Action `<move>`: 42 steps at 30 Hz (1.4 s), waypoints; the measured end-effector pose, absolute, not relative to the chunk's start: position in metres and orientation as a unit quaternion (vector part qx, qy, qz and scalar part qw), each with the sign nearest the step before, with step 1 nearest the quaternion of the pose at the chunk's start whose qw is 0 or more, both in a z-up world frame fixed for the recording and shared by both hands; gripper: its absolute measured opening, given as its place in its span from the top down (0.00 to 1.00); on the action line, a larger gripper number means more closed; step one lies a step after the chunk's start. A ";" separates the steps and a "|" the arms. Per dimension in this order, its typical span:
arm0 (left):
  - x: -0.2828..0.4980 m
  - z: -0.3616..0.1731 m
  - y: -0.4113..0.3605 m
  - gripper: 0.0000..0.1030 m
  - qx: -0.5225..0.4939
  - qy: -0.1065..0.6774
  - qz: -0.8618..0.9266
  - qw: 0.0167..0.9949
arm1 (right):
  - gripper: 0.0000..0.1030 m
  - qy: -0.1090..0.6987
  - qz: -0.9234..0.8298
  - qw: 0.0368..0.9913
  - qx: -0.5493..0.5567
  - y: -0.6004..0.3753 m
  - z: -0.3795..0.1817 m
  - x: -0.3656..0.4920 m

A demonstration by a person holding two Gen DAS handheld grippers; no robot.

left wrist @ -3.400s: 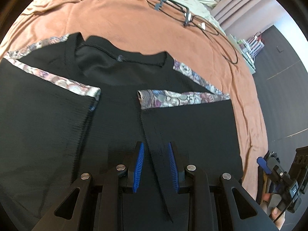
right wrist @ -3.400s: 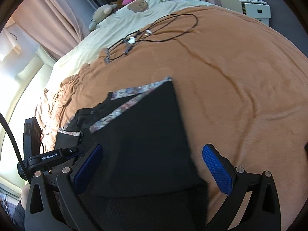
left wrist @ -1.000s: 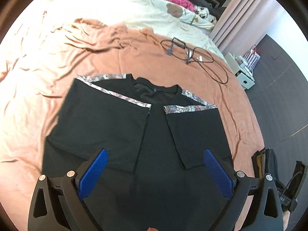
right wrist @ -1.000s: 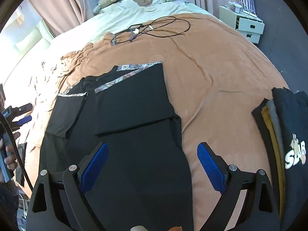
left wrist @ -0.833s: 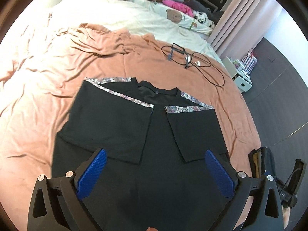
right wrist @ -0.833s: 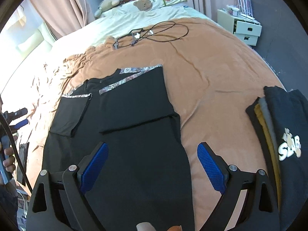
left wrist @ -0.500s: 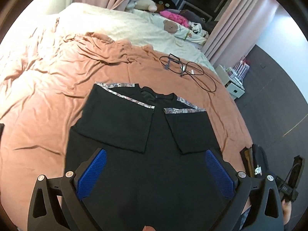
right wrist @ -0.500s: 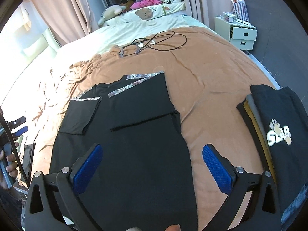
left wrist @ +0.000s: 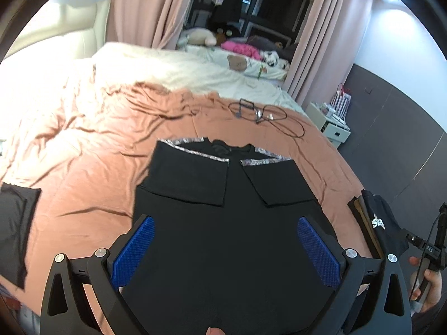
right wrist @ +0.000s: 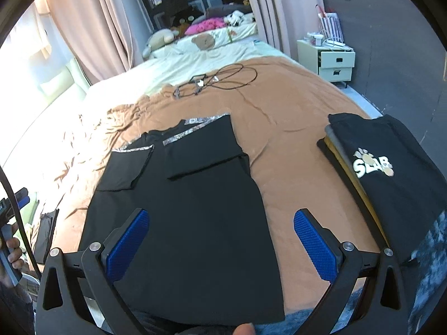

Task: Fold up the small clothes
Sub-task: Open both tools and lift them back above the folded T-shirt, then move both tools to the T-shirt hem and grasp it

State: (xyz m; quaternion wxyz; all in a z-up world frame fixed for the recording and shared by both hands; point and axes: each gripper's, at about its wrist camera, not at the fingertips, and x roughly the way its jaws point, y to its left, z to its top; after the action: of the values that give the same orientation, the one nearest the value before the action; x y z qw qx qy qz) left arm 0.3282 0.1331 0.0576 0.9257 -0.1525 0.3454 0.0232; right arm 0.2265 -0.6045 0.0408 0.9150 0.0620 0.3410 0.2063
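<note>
Both grippers released above the black shirt on the bed.

I hold my left gripper [left wrist: 223,247] with its blue pads spread wide and nothing between them; my right gripper [right wrist: 222,241] is likewise fully spread and holds nothing. The black shirt [left wrist: 226,223] lies flat on the orange blanket [left wrist: 92,167], both sleeves folded inward over the chest, their patterned trim [left wrist: 264,162] lying just below the collar. A stack of folded clothes [right wrist: 391,178] sits well apart on the shirt's right side, near the bed edge. A coiled black cable [right wrist: 220,81] lies beyond the collar. At the left edge a dark item [left wrist: 14,223] rests on the blanket, possibly another garment.
</note>
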 end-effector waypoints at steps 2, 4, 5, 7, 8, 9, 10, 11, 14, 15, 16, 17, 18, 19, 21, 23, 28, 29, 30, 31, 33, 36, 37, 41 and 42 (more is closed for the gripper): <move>0.311 0.064 0.133 0.00 -0.147 0.333 0.033 0.931 | 0.00 0.334 0.210 0.916 0.069 -0.612 0.038 0.209; 0.291 0.069 0.134 0.00 -0.144 0.318 0.036 0.936 | 0.00 0.327 0.218 0.916 0.076 -0.621 0.033 0.194; 0.280 0.071 0.133 0.00 -0.141 0.312 0.038 0.939 | 0.00 0.322 0.218 0.918 0.080 -0.627 0.030 0.186; 0.263 0.072 0.132 0.00 -0.132 0.306 0.041 0.942 | 0.00 0.308 0.213 0.923 0.082 -0.641 0.025 0.174; 0.252 0.071 0.132 0.00 -0.127 0.305 0.045 0.943 | 0.00 0.303 0.213 0.925 0.083 -0.646 0.020 0.165; 0.245 0.070 0.132 0.00 -0.126 0.305 0.047 0.943 | 0.00 0.299 0.212 0.927 0.083 -0.650 0.016 0.158; 0.237 0.067 0.133 0.00 -0.126 0.306 0.051 0.942 | 0.00 0.298 0.211 0.927 0.083 -0.652 0.013 0.152; 0.231 0.064 0.134 0.00 -0.127 0.308 0.054 0.941 | 0.00 0.299 0.210 0.927 0.082 -0.655 0.009 0.146; 0.210 0.049 0.140 0.00 -0.137 0.315 0.061 0.937 | 0.00 0.293 0.207 0.931 0.075 -0.664 0.000 0.126; 0.203 0.044 0.142 0.00 -0.137 0.315 0.067 0.937 | 0.00 0.286 0.206 0.933 0.068 -0.666 -0.001 0.120; 0.197 0.040 0.144 0.00 -0.135 0.315 0.073 0.937 | 0.00 0.277 0.205 0.937 0.059 -0.668 -0.004 0.112; 0.190 0.034 0.147 0.00 -0.135 0.315 0.077 0.936 | 0.00 0.272 0.206 0.938 0.052 -0.668 -0.005 0.107; 0.184 0.029 0.150 0.00 -0.138 0.315 0.080 0.935 | 0.00 0.269 0.206 0.940 0.044 -0.669 -0.008 0.101; 0.177 0.021 0.155 0.00 -0.148 0.315 0.080 0.934 | 0.00 0.266 0.205 0.941 0.038 -0.669 -0.011 0.096; 0.165 0.009 0.164 0.00 -0.166 0.313 0.075 0.932 | 0.00 0.259 0.204 0.943 0.035 -0.671 -0.017 0.088; 0.154 0.000 0.171 0.00 -0.177 0.309 0.076 0.931 | 0.00 0.253 0.202 0.945 0.039 -0.674 -0.024 0.082; 0.128 -0.024 0.187 0.01 -0.187 0.302 0.083 0.931 | 0.00 0.242 0.198 0.948 0.060 -0.687 -0.049 0.074; 0.124 -0.027 0.188 0.01 -0.189 0.301 0.081 0.931 | 0.00 0.243 0.194 0.949 0.060 -0.691 -0.055 0.074; 0.121 -0.031 0.189 0.01 -0.189 0.300 0.081 0.932 | 0.00 0.244 0.189 0.949 0.062 -0.693 -0.060 0.071; 0.118 -0.035 0.189 0.01 -0.188 0.300 0.082 0.932 | 0.00 0.246 0.186 0.949 0.067 -0.696 -0.067 0.070; 0.113 -0.044 0.189 0.00 -0.184 0.303 0.085 0.931 | 0.00 0.250 0.185 0.948 0.075 -0.701 -0.074 0.070; 0.111 -0.056 0.187 0.01 -0.179 0.308 0.083 0.931 | 0.00 0.264 0.190 0.941 0.089 -0.707 -0.087 0.071; 0.110 -0.061 0.186 0.01 -0.176 0.310 0.082 0.931 | 0.00 0.267 0.193 0.940 0.092 -0.708 -0.090 0.071; 0.107 -0.081 0.183 0.01 -0.175 0.322 0.080 0.927 | 0.00 0.268 0.195 0.939 0.096 -0.711 -0.095 0.074; 0.107 -0.085 0.183 0.01 -0.177 0.325 0.080 0.926 | 0.00 0.268 0.204 0.936 0.101 -0.710 -0.096 0.075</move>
State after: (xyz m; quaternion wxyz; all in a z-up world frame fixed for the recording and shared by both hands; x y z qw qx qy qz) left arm 0.1072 0.1827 -0.0852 0.9256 -0.1766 0.3253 0.0796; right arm 0.0749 -0.7099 -0.0961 0.9360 0.1005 0.2685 0.2042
